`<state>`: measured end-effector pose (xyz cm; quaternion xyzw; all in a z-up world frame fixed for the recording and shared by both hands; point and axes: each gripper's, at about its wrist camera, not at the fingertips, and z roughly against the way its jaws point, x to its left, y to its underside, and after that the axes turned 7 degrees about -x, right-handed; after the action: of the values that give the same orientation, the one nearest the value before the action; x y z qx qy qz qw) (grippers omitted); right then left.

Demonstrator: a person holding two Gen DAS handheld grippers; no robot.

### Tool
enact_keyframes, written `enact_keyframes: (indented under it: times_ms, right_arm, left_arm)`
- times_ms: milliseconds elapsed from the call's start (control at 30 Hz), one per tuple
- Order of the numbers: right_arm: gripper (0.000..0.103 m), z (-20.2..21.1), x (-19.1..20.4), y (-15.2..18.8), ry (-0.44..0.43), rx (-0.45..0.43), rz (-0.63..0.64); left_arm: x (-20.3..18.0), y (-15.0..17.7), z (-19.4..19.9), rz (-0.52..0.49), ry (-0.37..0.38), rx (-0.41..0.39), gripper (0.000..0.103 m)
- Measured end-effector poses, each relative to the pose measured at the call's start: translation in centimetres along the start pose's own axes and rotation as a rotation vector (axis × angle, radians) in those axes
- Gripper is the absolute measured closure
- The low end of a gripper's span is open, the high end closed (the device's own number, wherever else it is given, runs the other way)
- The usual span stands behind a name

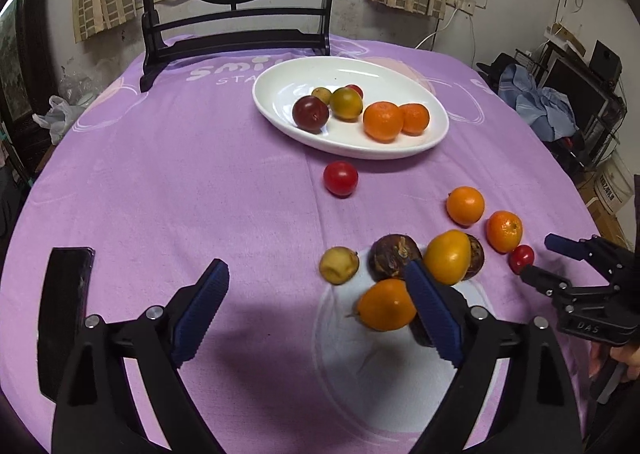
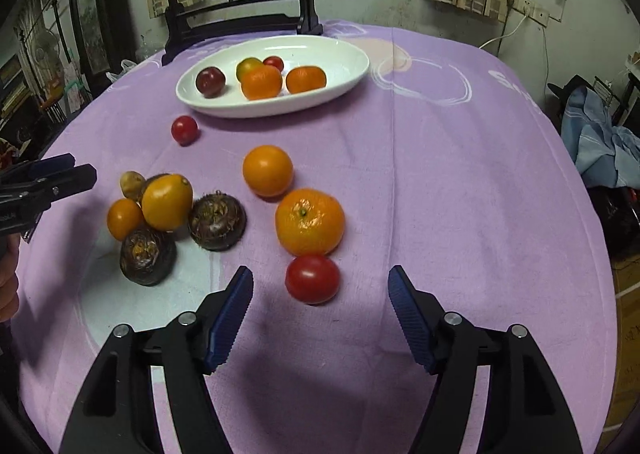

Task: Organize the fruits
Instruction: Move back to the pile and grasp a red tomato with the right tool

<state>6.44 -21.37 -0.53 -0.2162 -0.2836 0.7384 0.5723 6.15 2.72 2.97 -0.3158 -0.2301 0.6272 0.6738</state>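
Purple tablecloth [image 2: 440, 173], white plate [image 2: 344, 49] at far side already holding several fruits. Rest loose near grippers. Right gripper [image 2: 320, 310] wide open, empty, red tomato [image 2: 312, 278] just ahead, likely next pick. Left gripper [image 1: 316, 314] open, empty.

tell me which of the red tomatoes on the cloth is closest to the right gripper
The red tomato lying just ahead of the open right gripper, beside the large mandarin. The other red tomato on the cloth sits far off, near the white plate.

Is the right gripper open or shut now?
Open. The right gripper has its blue fingers wide apart, holding nothing; a red tomato lies on the cloth just ahead.
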Motion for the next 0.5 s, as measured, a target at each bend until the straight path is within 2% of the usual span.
enact_keyframes:
  times_ms: [133,200,233,267,300,500]
  right_arm:
    - [0.034,-1.5,0.5,0.3,0.008,0.030,-0.009]
    - [0.040,-2.1,0.5,0.3,0.011,0.036,-0.012]
    - [0.045,-2.1,0.6,0.2,0.011,0.022,-0.015]
    - [0.055,-2.1,0.5,0.1,0.003,0.016,-0.025]
    - [0.071,-2.1,0.4,0.0,-0.006,0.010,-0.036]
    - [0.072,-1.6,0.8,-0.1,0.004,0.009,-0.088]
  left_arm:
    - [0.5,0.4,-0.9,-0.003,0.002,0.011,0.015]
    - [0.9,0.5,-1.3,0.008,0.009,0.018,0.015]
    - [1.1,0.6,-1.4,0.013,0.015,0.021,0.015]
    - [1.2,0.6,-1.5,0.015,0.015,0.023,0.015]
    - [1.3,0.7,-1.6,0.015,0.016,0.025,0.015]
    - [1.5,0.8,-1.5,0.027,0.036,0.032,0.015]
